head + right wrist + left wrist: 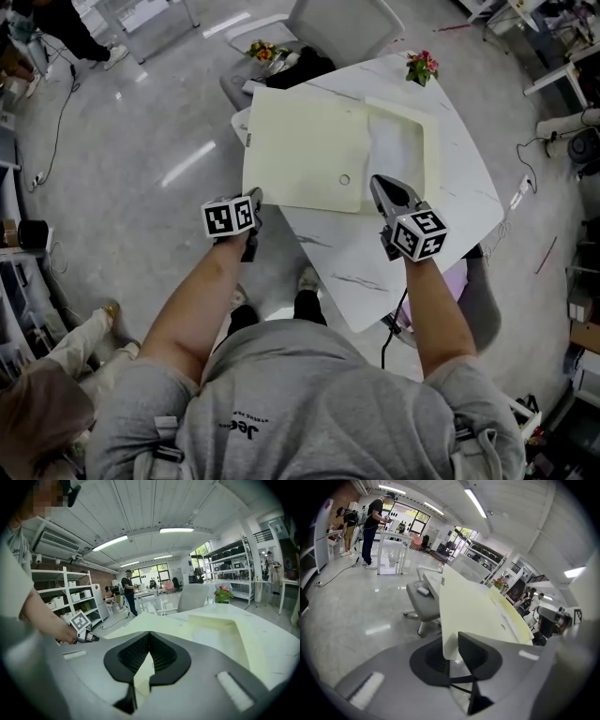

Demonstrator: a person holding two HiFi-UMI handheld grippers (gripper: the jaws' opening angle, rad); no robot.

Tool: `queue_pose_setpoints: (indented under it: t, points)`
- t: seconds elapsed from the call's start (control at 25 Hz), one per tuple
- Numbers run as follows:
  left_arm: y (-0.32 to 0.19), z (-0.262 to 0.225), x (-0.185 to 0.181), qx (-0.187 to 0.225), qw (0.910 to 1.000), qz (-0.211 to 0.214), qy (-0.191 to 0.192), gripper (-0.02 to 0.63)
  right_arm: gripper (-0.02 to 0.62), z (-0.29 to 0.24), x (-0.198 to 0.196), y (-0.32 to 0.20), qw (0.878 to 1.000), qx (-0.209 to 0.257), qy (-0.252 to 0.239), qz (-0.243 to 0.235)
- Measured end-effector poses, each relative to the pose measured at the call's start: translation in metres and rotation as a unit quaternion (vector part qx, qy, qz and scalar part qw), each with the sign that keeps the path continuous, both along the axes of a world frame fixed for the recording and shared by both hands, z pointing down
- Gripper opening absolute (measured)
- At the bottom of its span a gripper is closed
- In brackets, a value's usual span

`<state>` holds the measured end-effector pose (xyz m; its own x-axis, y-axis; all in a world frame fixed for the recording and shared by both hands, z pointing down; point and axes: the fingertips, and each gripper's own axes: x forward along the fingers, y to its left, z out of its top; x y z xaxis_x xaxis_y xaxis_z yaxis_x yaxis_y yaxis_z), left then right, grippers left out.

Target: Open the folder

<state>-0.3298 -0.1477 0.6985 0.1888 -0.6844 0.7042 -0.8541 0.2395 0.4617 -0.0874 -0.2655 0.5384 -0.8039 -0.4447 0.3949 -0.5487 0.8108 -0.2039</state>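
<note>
A glossy workshop floor surrounds a white marbled worktop [450, 202], with a small pot of flowers [422, 67] at its far corner. A cream folder [309, 150] lies across the worktop, its cover overhanging the near left edge. The left claw [255, 199] is clamped on that near left corner, the thin cover pinched between its pads. The right claw [378, 181] has its tips pressed together on nothing, just over the folder's near right edge.
</note>
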Motion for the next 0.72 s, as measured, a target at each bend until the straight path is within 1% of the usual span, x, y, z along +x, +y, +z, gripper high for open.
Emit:
queue_pose_setpoints:
  t: [0.24,0.52,0.72]
  points:
    - [0.001,0.000,-0.002,-0.013,0.9999,0.007,-0.003,0.112,0.003,0.011,-0.010,-0.001,1.000,-0.014,0.013,0.003]
    - [0.001,-0.001,-0.001,-0.016,0.9998,0.011,-0.008,0.112,0.003,0.016,-0.006,-0.009,0.999,-0.028,0.014,0.021]
    - [0.001,-0.001,-0.002,-0.018,0.9997,0.012,-0.015,0.112,0.003,0.014,-0.002,-0.011,0.999,-0.029,0.013,0.027]
